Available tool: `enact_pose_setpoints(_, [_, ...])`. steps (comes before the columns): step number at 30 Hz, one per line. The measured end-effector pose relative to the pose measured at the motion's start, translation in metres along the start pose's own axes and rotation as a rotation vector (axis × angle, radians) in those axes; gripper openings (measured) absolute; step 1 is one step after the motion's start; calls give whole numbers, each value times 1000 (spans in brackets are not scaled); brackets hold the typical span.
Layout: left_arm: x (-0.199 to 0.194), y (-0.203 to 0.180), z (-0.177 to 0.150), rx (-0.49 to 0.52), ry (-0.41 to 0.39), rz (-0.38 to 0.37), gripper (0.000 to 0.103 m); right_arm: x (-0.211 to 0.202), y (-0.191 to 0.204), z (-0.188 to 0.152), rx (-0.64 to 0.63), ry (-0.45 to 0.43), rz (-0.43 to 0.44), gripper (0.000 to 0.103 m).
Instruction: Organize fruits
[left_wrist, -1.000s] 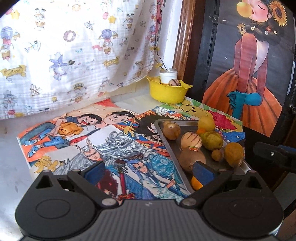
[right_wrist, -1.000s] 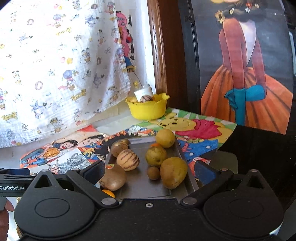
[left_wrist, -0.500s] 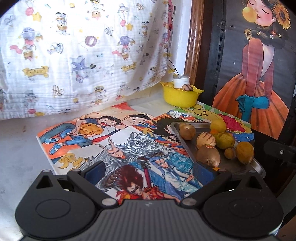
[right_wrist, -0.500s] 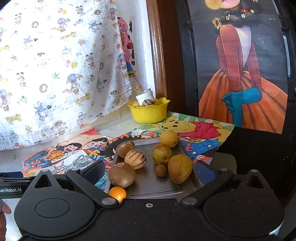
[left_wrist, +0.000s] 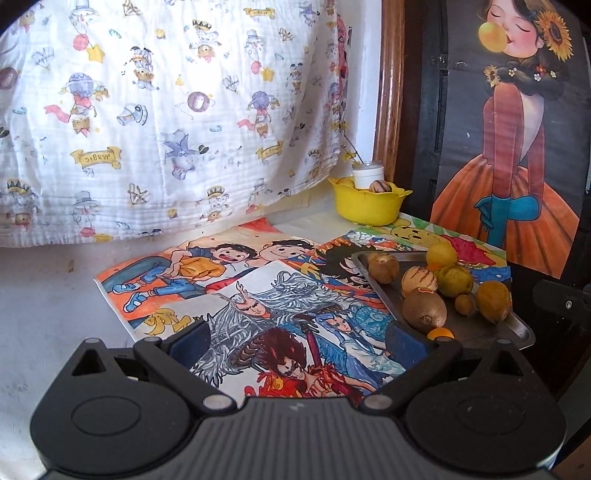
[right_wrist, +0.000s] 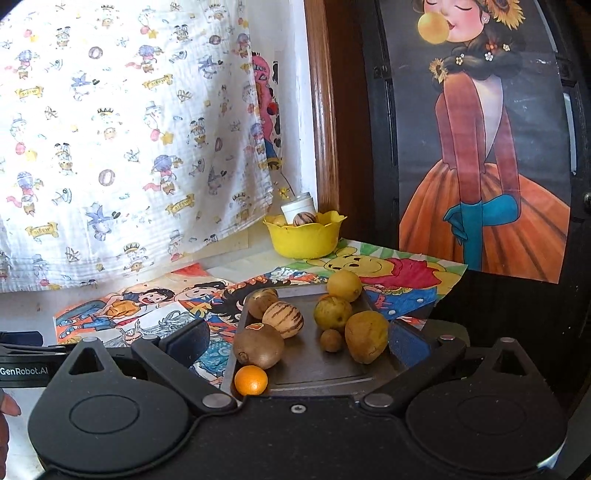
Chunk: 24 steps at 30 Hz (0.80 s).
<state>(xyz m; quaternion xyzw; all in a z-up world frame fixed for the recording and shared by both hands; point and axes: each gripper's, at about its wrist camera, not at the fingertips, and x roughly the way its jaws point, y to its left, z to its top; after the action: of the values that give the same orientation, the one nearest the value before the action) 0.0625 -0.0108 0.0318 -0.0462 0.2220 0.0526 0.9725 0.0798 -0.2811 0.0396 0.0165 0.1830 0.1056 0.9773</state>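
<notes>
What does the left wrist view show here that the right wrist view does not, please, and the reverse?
Only the left wrist view shows the left gripper, open over the whole cartoon drawing, which the right view cuts off.

Only the right wrist view shows the right gripper, open near the tray's front end, the small orange in full, and the complete Winnie the Pooh drawing.

Both show the metal tray of fruit, including the kiwi and striped melon, the yellow bowl, the printed cloth and the poster.
</notes>
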Motion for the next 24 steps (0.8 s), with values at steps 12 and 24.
enact_pose_setpoints(12, [-5,4,-12,44,-11,-51,103,-19,16,-18,-16,-23,-9,102])
enact_pose_setpoints(24, [-11,9,-23,70,-28,-58,103,-27,27,-31,-42,-30,-17,102])
